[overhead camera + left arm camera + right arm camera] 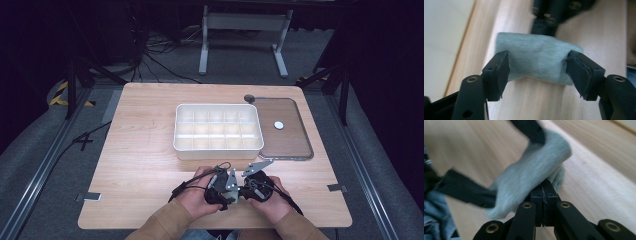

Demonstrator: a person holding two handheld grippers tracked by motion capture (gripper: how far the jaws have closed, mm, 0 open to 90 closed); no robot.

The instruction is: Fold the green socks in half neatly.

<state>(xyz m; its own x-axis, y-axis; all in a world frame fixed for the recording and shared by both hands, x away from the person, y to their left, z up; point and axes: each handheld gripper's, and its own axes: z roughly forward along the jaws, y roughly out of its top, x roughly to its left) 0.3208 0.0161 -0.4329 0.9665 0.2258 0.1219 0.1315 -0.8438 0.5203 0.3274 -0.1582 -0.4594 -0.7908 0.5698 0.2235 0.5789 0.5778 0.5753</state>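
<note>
1. The work in hand is the handling of a small pale grey-blue felt pad [536, 61], held low over the surface [150, 165] on the person's side of the white compartment tray [218, 131].
2. Done so far, as I judge it: the pad is off the surface and gripped. The right gripper [544, 192] has its fingers pressed together on one edge of the felt, which bends up and away from them in the right gripper view.
3. The left gripper [537, 75] has its fingers spread, one on each side of the pad. Whether they touch the felt I cannot tell; the pad sits between them and does not look squeezed.
4. Left to do, as a judgement: the tray's compartments look empty, so no pad has been placed in them. The clear lid [284, 129] lies flat just to the right of the tray, touching or nearly touching its side, with a small white disc [278, 125] on it.
5. It reads as a hand-over or a regrip between the two grippers, not yet finished.
6. Pose: in the high view both hands sit close together just short of the tray's near wall, the left hand [197, 197] and right hand [272, 197] facing inward, so the grippers meet nose to nose, forearms coming in from the near edge.
</note>
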